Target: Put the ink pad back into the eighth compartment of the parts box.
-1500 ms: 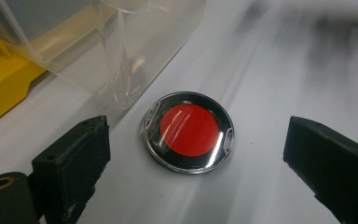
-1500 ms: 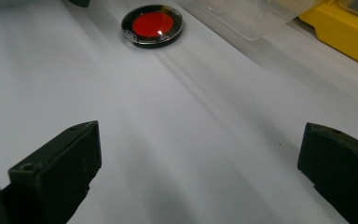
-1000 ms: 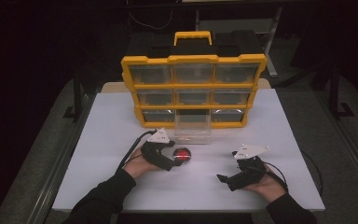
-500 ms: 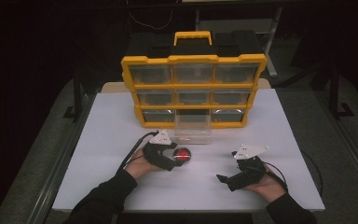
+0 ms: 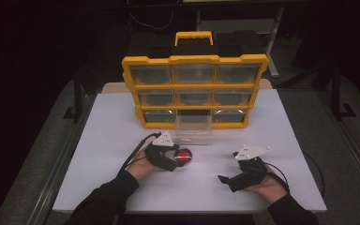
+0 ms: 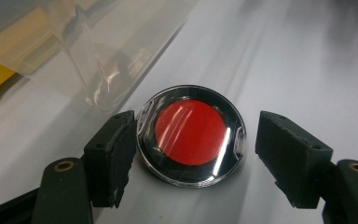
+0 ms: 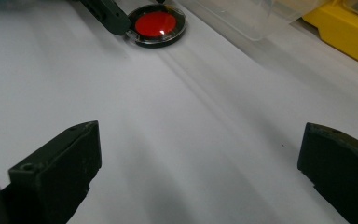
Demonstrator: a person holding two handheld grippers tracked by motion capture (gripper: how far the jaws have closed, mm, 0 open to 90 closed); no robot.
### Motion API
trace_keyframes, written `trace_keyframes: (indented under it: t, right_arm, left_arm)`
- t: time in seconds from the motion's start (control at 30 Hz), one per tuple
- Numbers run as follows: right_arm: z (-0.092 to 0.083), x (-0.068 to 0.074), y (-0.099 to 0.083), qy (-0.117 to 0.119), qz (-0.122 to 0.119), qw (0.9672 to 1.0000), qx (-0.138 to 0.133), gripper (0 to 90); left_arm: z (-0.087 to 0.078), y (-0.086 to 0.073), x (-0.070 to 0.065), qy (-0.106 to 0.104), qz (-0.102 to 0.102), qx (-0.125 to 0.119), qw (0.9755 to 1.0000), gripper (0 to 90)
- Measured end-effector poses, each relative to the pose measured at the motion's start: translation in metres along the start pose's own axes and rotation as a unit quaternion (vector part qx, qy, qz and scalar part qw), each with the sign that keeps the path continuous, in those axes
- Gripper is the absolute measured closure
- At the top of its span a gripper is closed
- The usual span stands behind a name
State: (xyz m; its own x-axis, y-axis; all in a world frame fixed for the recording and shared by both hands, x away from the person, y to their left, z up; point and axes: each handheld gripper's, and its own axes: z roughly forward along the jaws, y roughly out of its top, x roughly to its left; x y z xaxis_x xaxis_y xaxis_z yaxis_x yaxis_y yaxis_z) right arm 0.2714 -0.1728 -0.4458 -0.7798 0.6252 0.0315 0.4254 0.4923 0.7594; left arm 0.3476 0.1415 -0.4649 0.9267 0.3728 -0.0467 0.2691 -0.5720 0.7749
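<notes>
Table (image 5: 122,140): white, bearing everything
Organiser (image 5: 194,89): yellow, 12 o'clock, bottom-middle clear drawer (image 5: 194,129) pulled out
Right gripper (image 5: 225,179): 5 o'clock, jaws wide apart, nothing held
Left gripper (image 5: 180,157): jaws just closing around disc, one pad touching
Red disc (image 6: 191,133): 7 o'clock, just before drawer

Clear drawer (image 6: 98,51) cut off by the frame top, organizer's compartment contents (image 5: 194,74) too blurred to tell

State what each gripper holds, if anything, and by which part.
Nothing yet. The jaws of the left gripper, just closing, flank the red-centred round case: one pad touches its rim, the other stands just clear. The right gripper is open, empty.
</notes>
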Motion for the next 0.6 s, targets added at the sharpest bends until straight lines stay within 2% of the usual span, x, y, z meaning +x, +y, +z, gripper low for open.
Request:
trace_keyframes:
  t: [0.6]
  right_arm:
    - [-0.0002, -0.0007, 0.0002, 0.001, 0.001, 1.0000, -0.001, 0.0]
  left_arm:
    - [0.0052, 0.0040, -0.0022, 0.003, 0.008, 0.000, 1.0000, 26.1]
